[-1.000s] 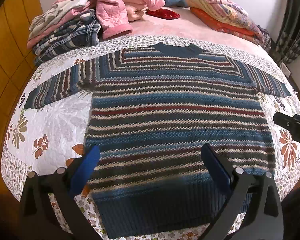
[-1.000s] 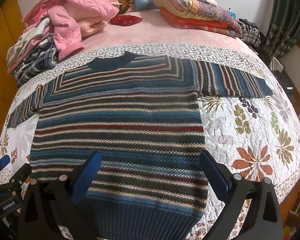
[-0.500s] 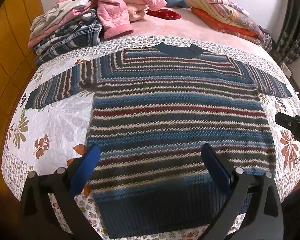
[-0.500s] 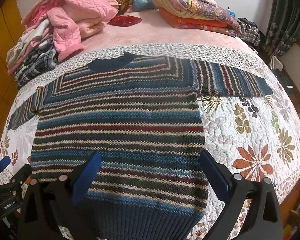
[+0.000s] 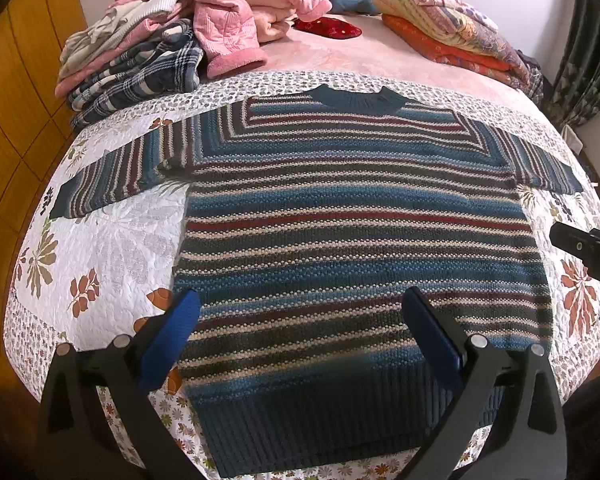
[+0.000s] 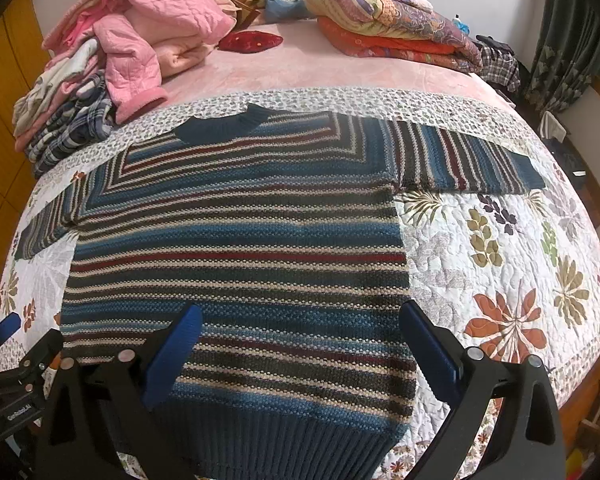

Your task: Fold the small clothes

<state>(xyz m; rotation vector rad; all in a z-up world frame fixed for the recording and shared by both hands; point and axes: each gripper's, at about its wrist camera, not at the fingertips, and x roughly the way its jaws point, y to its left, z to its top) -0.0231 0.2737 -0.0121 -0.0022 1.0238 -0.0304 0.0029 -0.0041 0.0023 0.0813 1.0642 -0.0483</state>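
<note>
Striped blue, maroon and cream knitted sweater (image 5: 356, 240) lies flat, sleeves spread, on the floral white quilted bedspread (image 5: 100, 248); nothing is folded yet, so begin with a sleeve, pinching near its dark cuff (image 6: 528, 174) and carrying it across squarely. Left gripper (image 5: 300, 332) and right gripper (image 6: 300, 336) hover over the hem, fingers wide, empty

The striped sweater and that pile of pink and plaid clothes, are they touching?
Apart. The left wrist view shows a strip of floral quilt between the striped sweater and the pile.
</note>
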